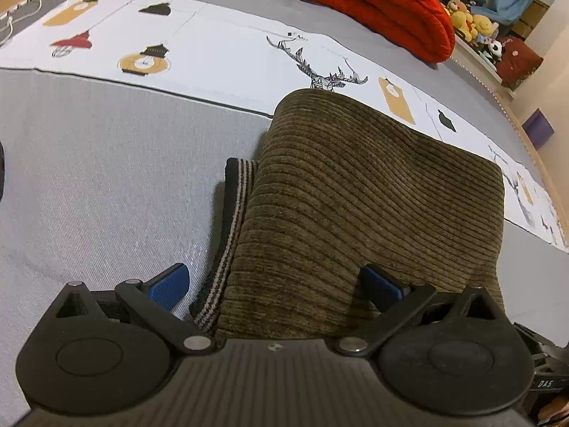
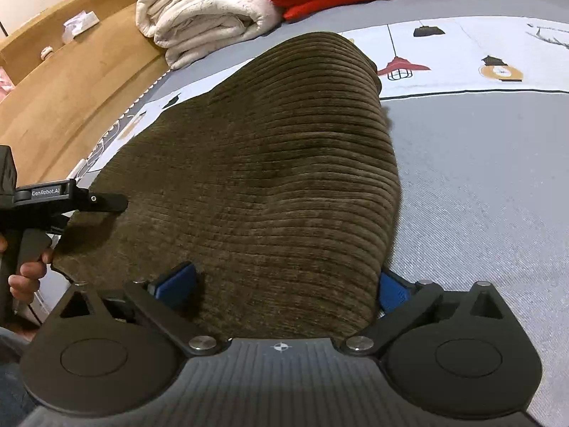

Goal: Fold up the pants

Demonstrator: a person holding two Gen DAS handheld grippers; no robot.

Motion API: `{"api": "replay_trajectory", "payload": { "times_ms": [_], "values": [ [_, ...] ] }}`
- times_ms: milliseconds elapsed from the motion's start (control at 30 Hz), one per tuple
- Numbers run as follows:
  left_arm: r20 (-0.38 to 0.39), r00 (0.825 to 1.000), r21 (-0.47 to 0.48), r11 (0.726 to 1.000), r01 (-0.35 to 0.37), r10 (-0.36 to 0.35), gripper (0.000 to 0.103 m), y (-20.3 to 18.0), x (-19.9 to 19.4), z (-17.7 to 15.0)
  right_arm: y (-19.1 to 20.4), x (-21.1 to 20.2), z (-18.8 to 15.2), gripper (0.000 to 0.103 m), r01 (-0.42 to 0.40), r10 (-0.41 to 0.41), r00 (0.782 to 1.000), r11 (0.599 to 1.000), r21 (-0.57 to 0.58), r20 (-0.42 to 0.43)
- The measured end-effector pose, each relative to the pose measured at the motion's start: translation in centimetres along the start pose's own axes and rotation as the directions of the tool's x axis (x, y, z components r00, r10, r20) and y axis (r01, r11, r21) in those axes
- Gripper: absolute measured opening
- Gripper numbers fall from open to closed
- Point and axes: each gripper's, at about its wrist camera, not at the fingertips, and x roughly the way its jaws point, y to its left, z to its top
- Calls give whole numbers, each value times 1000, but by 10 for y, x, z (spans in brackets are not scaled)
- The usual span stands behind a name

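Pants point(image 1: 355, 213), brown corduroy, folded into a thick wide bundle, lying on a bed point(image 1: 89, 178) with a grey cover and a white printed band across it. Striped waistband edge point(image 1: 231, 220) peeking out from under the left side of the bundle in the left wrist view. Left gripper point(image 1: 275, 284) low over the near left edge, jaws wide apart, one blue pad on the grey cover and the other over the cloth, nothing pinched. Right gripper point(image 2: 284, 288) at the near right edge, jaws also wide apart, straddling the fabric without squeezing it. Person's hand point(image 2: 25, 277) visible at the left border of the right wrist view, holding the other tool's handle. Red blanket point(image 1: 384, 7) and cream blanket point(image 2: 206, 14) stacked at the far side of the bed, plush toys point(image 1: 469, 21) beyond. Folding apparently almost finished: layers stacked, top smooth, both tools let go. Left to do, at most, tucking in the waistband edge or one more fold.
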Motion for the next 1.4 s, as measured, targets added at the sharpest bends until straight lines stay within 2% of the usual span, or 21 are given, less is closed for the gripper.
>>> {"api": "replay_trajectory", "payload": {
  "times_ms": [767, 833, 900, 933, 1000, 1067, 1167, 1400],
  "values": [
    [-2, 1000, -22, 1000, -4, 4, 103, -2, 0, -3, 3, 11, 4, 102, -10, 10, 1000, 1000, 14, 28],
    [-1, 1000, -18, 1000, -5, 5, 103, -2, 0, -2, 4, 10, 2, 97, 9, -9, 999, 1000, 7, 48],
    [-1, 1000, -16, 1000, 9, -9, 96, -3, -1, -2, 5, 9, 2, 70, 32, -32, 997, 1000, 2, 70],
    [-1, 1000, -19, 1000, 17, -17, 94, -3, -1, -1, 4, 8, 4, 67, 27, -28, 997, 999, 17, 72],
    [11, 1000, -9, 1000, 26, -26, 85, -5, -3, -1, 1, 7, 6, 50, 21, -24, 997, 999, 46, 79],
    [28, 999, 16, 1000, 25, -26, 77, -10, -7, -1, 3, 5, 11, 44, 26, -29, 996, 999, 29, 86],
    [41, 999, 14, 1000, 19, -19, 70, -16, -10, -1, 9, 2, 19, 40, 45, -45, 993, 999, -1, 108],
    [63, 998, -27, 1000, 2, 0, 69, -29, -7, 2, 16, -11, 51, 38, 21, 1, 983, 993, -118, 183]
  ]
}}
